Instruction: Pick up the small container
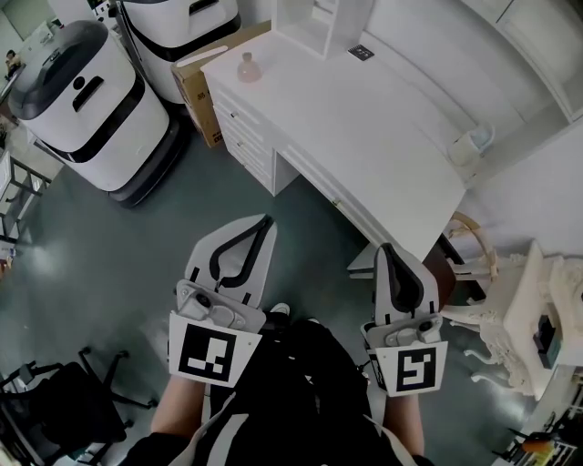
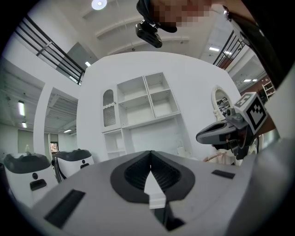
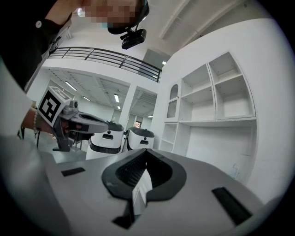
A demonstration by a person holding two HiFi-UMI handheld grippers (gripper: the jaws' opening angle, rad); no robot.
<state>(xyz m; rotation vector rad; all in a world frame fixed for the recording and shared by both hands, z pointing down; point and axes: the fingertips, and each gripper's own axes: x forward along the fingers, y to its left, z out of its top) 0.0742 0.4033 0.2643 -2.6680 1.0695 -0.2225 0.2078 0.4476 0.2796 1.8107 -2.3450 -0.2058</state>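
Note:
The small container [image 1: 248, 67], a pale pink bottle-like jar, stands on the far left corner of the white desk [image 1: 364, 127]. A white cup [image 1: 469, 146] sits near the desk's right edge. My left gripper [image 1: 265, 219] hangs over the floor in front of the desk, shut and empty. My right gripper [image 1: 386, 248] hovers by the desk's near corner, also shut with nothing in it. Both are well short of the container. In the left gripper view the jaws [image 2: 150, 154] meet closed, and the right gripper view shows the same [image 3: 146, 152]. Neither gripper view shows the container.
Two white-and-black machines [image 1: 77, 100] [image 1: 182, 27] stand left of the desk beside a cardboard box [image 1: 202, 86]. A white shelf unit [image 1: 319, 23] sits at the desk's back. An ornate white chair [image 1: 478, 273] is at the right, a black chair [image 1: 55, 405] lower left.

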